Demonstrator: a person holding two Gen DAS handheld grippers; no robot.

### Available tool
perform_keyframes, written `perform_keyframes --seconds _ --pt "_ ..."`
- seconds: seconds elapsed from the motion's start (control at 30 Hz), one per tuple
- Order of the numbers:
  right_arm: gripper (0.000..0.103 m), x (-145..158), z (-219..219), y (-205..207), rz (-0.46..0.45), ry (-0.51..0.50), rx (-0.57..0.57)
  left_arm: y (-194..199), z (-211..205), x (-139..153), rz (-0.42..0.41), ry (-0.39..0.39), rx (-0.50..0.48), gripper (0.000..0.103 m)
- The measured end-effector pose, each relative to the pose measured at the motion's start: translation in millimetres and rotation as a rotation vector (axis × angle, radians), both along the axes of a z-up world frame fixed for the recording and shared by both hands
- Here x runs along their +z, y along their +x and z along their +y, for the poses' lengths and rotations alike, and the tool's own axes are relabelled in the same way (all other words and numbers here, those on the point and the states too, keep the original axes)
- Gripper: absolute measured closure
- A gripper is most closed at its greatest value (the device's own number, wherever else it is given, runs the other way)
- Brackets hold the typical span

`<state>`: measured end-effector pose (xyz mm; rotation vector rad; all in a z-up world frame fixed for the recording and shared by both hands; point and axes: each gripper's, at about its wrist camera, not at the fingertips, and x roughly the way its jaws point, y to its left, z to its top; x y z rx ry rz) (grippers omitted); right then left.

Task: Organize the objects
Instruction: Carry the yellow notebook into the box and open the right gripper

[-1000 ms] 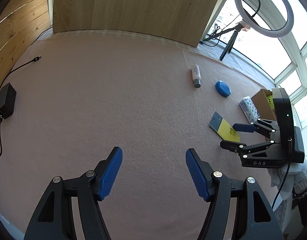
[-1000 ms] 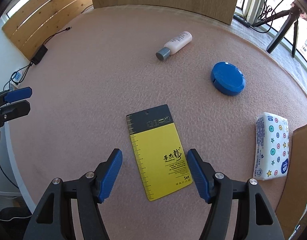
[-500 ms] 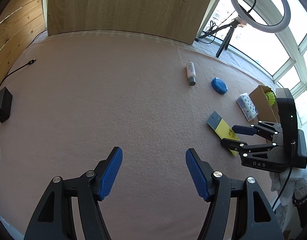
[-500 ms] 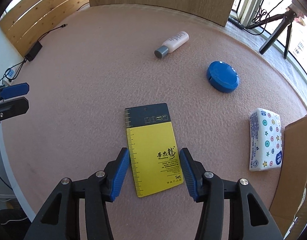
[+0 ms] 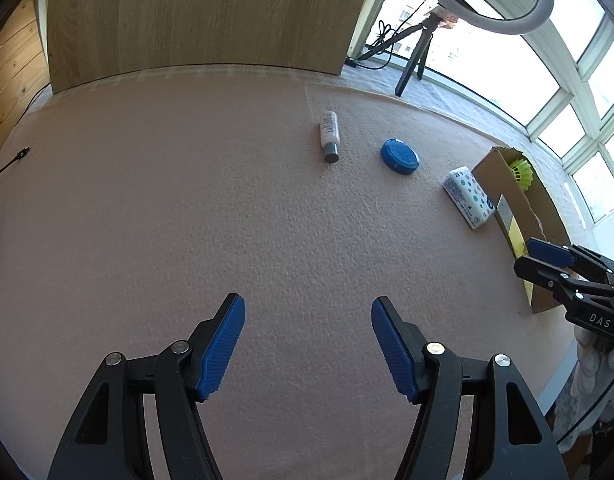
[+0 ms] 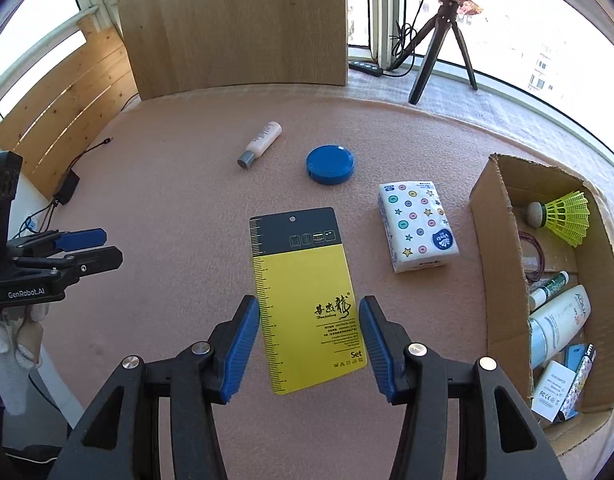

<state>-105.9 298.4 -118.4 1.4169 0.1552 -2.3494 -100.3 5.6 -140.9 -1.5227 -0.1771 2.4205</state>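
My right gripper (image 6: 309, 308) is shut on a yellow and dark ruler card (image 6: 307, 300), its blue pads pressing on the card's two long edges. The left wrist view shows the card (image 5: 511, 224) lifted off the pink mat, just in front of the cardboard box (image 5: 491, 164). A white bottle (image 6: 261, 144), a blue round tin (image 6: 330, 164) and a patterned tissue pack (image 6: 417, 226) lie on the mat beyond the card. Over bare mat my left gripper (image 5: 307, 308) stands open with nothing in it, also visible at the left as the left gripper (image 6: 91, 246).
The open cardboard box (image 6: 499, 240) at the right holds a yellow shuttlecock (image 6: 567, 214), bottles and small packs. A wooden board (image 6: 235, 24) stands at the back. A ring light tripod (image 6: 439, 36) is behind the mat. A black adapter (image 6: 67, 188) and its cable lie at the left edge.
The right gripper's jaws closed onto the card, lifted it off the mat and carried it toward the box. The left gripper drifted sideways, still open.
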Motion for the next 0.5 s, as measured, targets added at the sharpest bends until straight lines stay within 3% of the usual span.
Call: perform_keyframes --seconds 0.3,0.5 --pt "0.055 30 82 16 0.085 0.004 -0.193 -7 42 5 0.01 0.001 -0.089 0.034" --pt "0.055 32 138 18 0.092 0.016 -0.33 -10 61 5 0.01 -0.003 -0.127 0.034"
